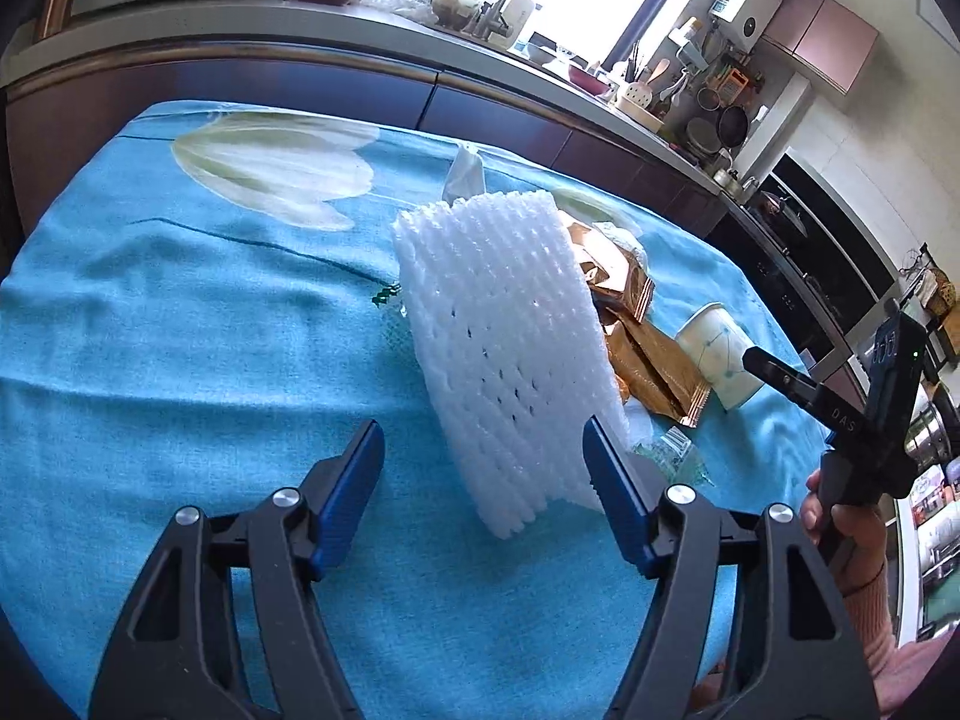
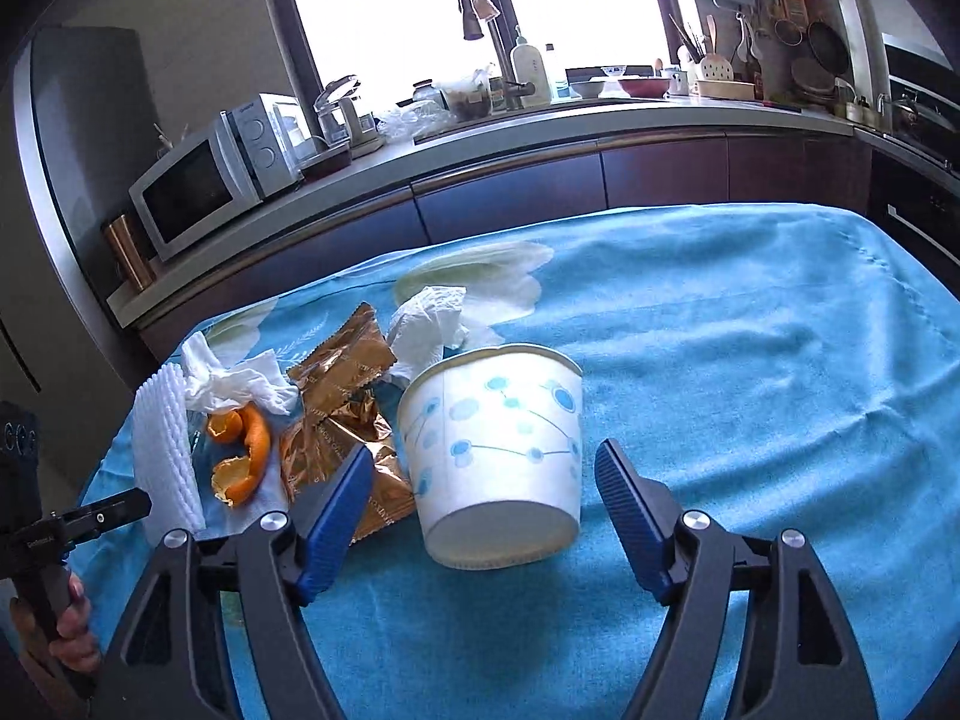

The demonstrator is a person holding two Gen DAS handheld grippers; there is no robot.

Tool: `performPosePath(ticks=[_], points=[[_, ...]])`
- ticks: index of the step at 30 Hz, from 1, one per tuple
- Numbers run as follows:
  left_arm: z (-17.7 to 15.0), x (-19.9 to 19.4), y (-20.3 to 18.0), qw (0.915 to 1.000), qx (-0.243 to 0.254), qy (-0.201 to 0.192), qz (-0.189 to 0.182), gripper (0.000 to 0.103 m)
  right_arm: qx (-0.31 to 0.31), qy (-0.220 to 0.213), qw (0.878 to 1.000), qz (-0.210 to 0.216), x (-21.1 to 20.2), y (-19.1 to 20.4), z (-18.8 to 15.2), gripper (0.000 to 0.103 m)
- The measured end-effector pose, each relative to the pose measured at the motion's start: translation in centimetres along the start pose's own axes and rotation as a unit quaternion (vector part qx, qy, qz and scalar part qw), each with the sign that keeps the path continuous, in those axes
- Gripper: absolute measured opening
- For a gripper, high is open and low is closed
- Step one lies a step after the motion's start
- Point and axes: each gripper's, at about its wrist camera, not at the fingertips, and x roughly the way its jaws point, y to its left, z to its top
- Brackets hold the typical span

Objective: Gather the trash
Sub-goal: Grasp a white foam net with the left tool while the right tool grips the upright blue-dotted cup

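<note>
We see a table covered with a turquoise cloth [image 2: 720, 360] printed with pale flowers, and the trash lies gathered toward its left part in the right wrist view. A paper cup [image 2: 498, 450] with blue dots lies tipped on its side, its base turned toward the camera, and our right gripper [image 2: 483, 516] stands spread on either side of it, the blue pads apart from the cup wall and pressing on nothing. Just left of the cup sit crumpled gold wrappers [image 2: 342, 414], then curls of orange peel [image 2: 246, 456], with wads of white tissue [image 2: 240, 384] behind them. At the far left edge of that pile stands a white foam fruit net [image 1: 504, 348], upright on its edge. In the left wrist view our left gripper [image 1: 483, 492] is also spread, with the near lower end of the foam net reaching between its fingers; its right pad is close beside the foam, though we cannot tell whether it touches. Beyond the net the gold wrappers and the cup lie to the right, and a hand [image 1: 840, 534] grips the other gripper's handle there. Behind the table runs a kitchen counter [image 2: 540, 138] with a microwave [image 2: 210, 180] under a bright window.
</note>
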Motion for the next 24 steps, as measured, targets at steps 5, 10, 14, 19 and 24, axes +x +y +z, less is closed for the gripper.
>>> performPosePath(ticks=[5,10,14,19,24], points=[[0.1,0.8,-0.1,0.9998,-0.009,0.013,-0.011,0.041,0.009,0.011,1.0,0.005,0.6,-0.4,-0.3,0.073],[-0.1,0.9,-0.7,0.9999,-0.003,0.013,-0.01,0.024,0.02,0.017,1.0,0.013,0.6,-0.9,-0.3,0.061],[-0.3,0.6,-1.2,0.9999,0.007,0.006,-0.005,0.015,0.025,0.016,0.999,0.021,0.3,-1.2,-0.4,0.06],[-0.6,-0.5,-2.0,0.9997,0.025,-0.006,0.004,0.014,0.034,0.006,0.999,0.024,-0.3,-1.5,-0.4,0.06],[-0.9,-1.8,-2.0,0.9993,0.032,-0.017,0.008,0.014,0.035,-0.008,0.999,0.033,-1.2,-1.2,-0.1,0.059]])
